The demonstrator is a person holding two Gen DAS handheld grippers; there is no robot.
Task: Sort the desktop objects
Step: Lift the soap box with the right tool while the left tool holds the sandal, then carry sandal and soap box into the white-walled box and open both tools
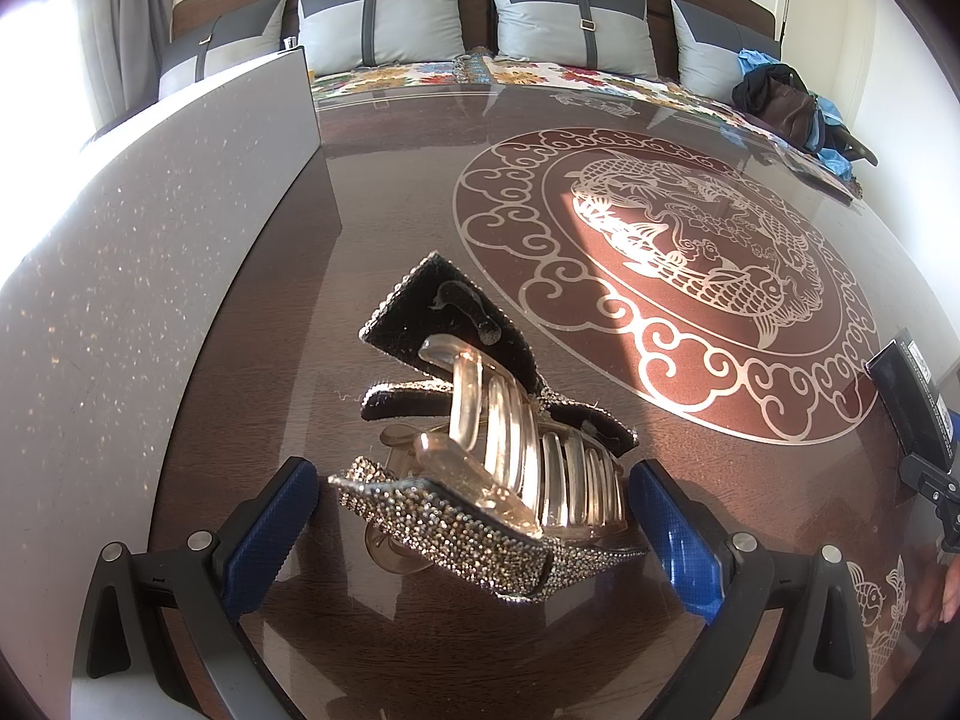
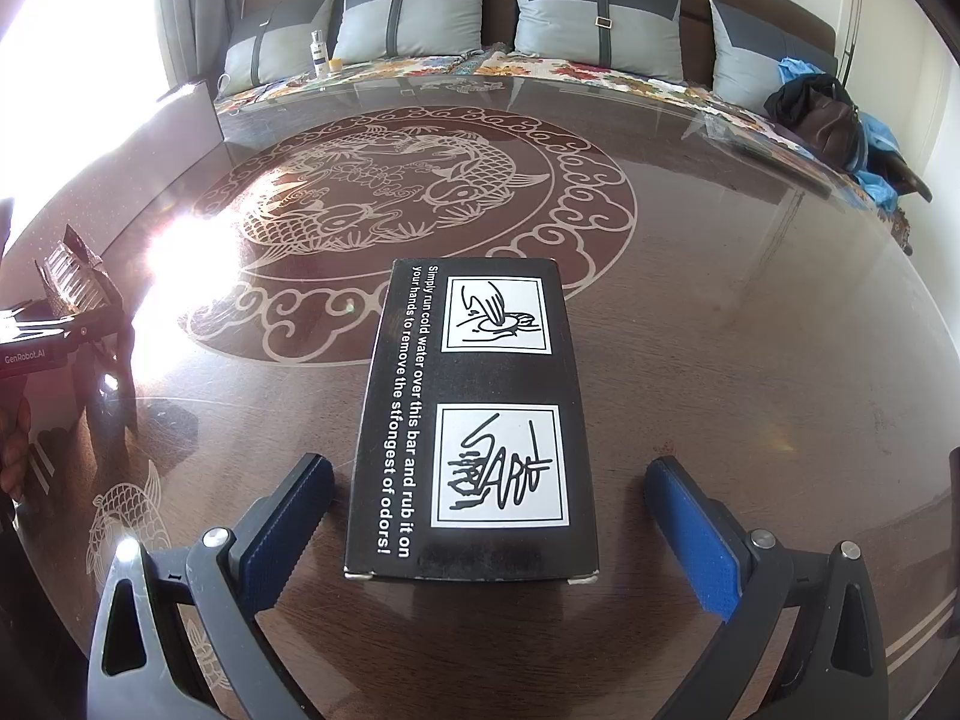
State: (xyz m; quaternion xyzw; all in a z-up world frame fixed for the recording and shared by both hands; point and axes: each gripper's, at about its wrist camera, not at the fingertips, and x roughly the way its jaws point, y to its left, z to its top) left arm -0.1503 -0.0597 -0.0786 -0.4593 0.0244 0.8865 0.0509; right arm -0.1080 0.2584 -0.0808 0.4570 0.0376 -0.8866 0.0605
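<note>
Left wrist view: the left gripper (image 1: pixel 471 531) stands wide, its blue pads flanking a rhinestone hair claw clip (image 1: pixel 480 462) on the table (image 1: pixel 750 480); the clip's long axis appears to run across the gap. The right gripper (image 2: pixel 486 531), equally wide, straddles a black soap-bar box (image 2: pixel 474 420) whose long axis points straight ahead, so closing on its narrow width looks easy. Glossy glass over a carp motif (image 2: pixel 390 192) covers the table; a cushioned bench (image 2: pixel 510 66) lies beyond.
</note>
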